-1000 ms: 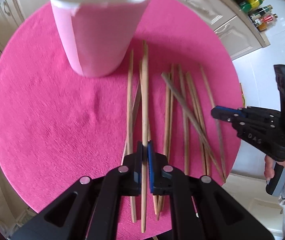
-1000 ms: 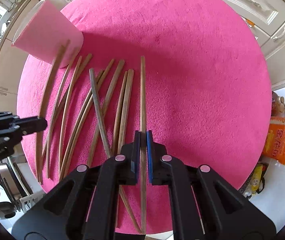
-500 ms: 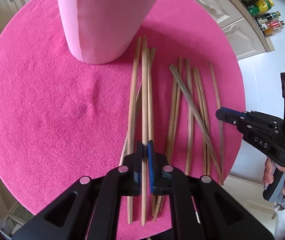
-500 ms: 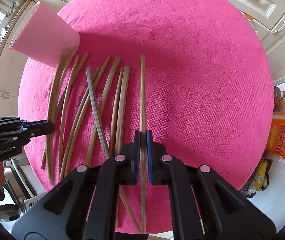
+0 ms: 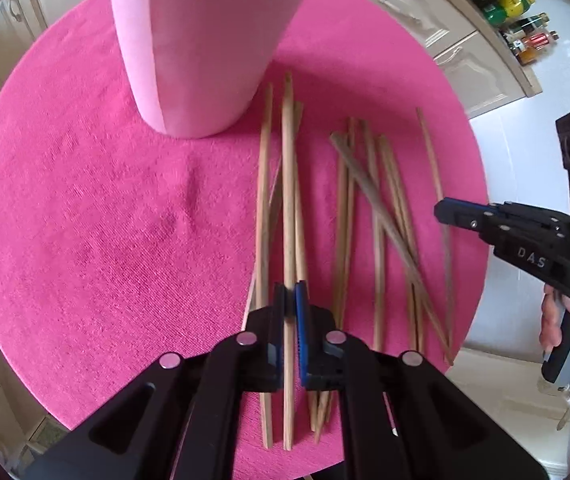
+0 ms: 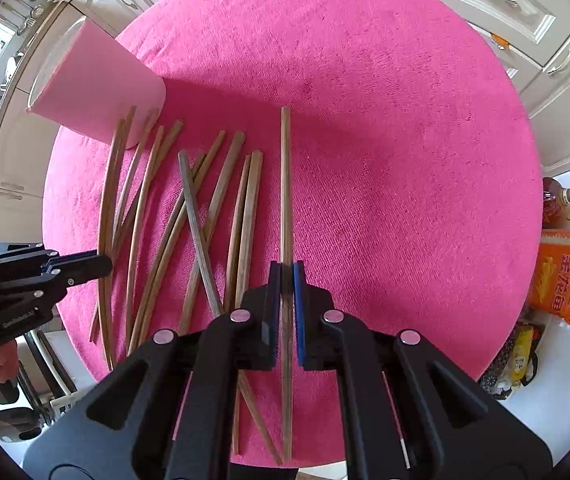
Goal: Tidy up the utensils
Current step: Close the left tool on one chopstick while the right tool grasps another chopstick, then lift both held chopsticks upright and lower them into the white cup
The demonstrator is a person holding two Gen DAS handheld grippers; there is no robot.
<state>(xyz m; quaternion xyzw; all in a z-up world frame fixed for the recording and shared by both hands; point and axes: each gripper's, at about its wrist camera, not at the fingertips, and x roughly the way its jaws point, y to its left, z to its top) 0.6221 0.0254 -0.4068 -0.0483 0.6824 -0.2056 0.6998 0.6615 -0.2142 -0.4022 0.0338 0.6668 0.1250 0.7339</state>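
Observation:
A tall pink cup point(image 5: 201, 48) stands on a round pink mat point(image 5: 85, 220); it also shows in the right wrist view point(image 6: 97, 96). Several wooden chopsticks point(image 5: 365, 208) lie on the mat to its right. My left gripper point(image 5: 290, 300) is shut on one chopstick point(image 5: 287, 168), whose tip reaches beside the cup's base. My right gripper point(image 6: 286, 280) is shut on another chopstick point(image 6: 285, 184), the rightmost of the row. Each gripper shows in the other's view: the right one point(image 5: 453, 210) and the left one point(image 6: 97, 264).
White kitchen cabinets point(image 6: 505, 12) surround the mat. Bottles point(image 5: 521, 20) stand on a counter at the upper right. An orange food bag point(image 6: 569, 276) and a bottle point(image 6: 557, 208) sit to the right on the floor. The mat's edge lies just below both grippers.
The left gripper, with its chopstick, has come closer to the pink cup, which now fills the top of its view. The right gripper has held its chopstick nearly still.

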